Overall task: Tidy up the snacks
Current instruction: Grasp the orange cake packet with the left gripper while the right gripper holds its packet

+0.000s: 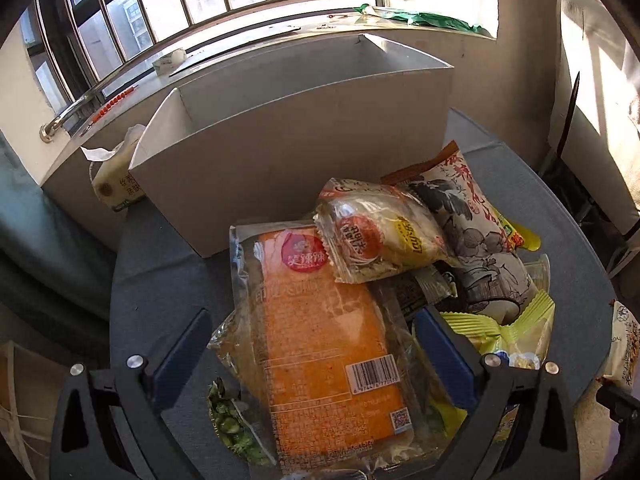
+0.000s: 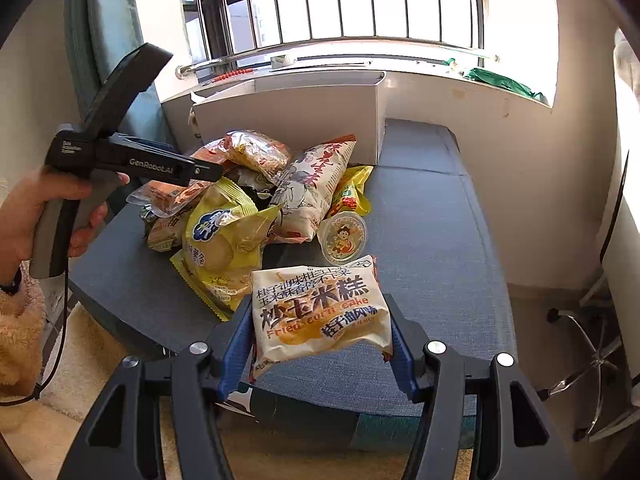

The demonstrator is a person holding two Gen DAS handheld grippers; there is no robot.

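My left gripper (image 1: pixel 316 332) is open, its fingers either side of a long orange snack pack (image 1: pixel 328 332) on top of a snack pile. A clear bun pack (image 1: pixel 376 236) and a white peanut bag (image 1: pixel 476 236) lie just beyond. An open white box (image 1: pixel 288 148) stands behind the pile. My right gripper (image 2: pixel 320 324) is shut on a white fried corn cake bag (image 2: pixel 320 308), held above the grey table's (image 2: pixel 432 240) near edge. The pile shows there too, with a yellow chip bag (image 2: pixel 224 240), a jelly cup (image 2: pixel 342 236) and the left gripper's body (image 2: pixel 132 160).
A tissue pack (image 1: pixel 116 176) sits left of the box. A windowsill (image 1: pixel 248 40) with bars runs behind. An office chair base (image 2: pixel 588 356) stands right of the table. A teal curtain (image 1: pixel 24 216) hangs at the left.
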